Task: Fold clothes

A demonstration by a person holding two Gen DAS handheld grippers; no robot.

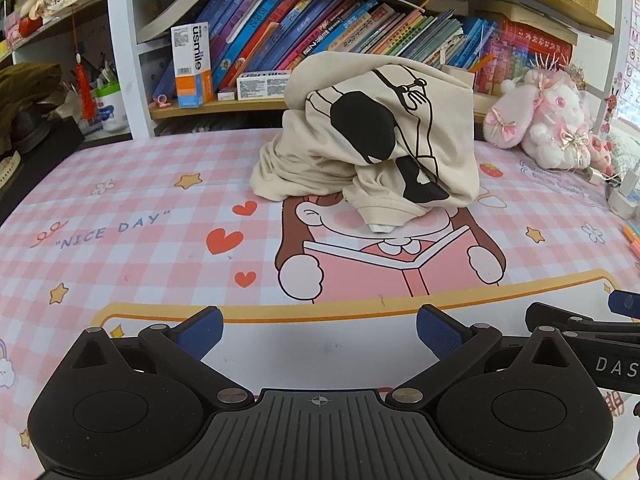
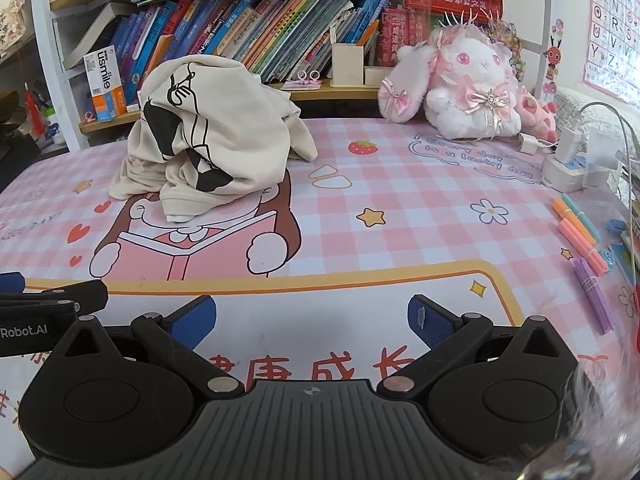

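Observation:
A cream garment with a black line drawing (image 1: 372, 136) lies crumpled in a tall heap at the back middle of the pink checked desk mat (image 1: 140, 240). In the right wrist view the same heap (image 2: 216, 140) sits to the back left. My left gripper (image 1: 319, 330) hovers near the mat's front edge, open, nothing between its blue pads, well short of the garment. My right gripper (image 2: 312, 320) is open too, level beside the left one, also empty. The right gripper's fingers (image 1: 576, 320) poke into the left wrist view at the right edge.
A shelf of books (image 1: 320, 32) runs behind the mat. A pink and white plush rabbit (image 2: 468, 88) sits back right, with white chargers and a cable (image 2: 576, 156) beside it. Coloured pens (image 2: 580, 232) lie along the right edge. A toothpaste box (image 1: 191, 64) stands on the shelf.

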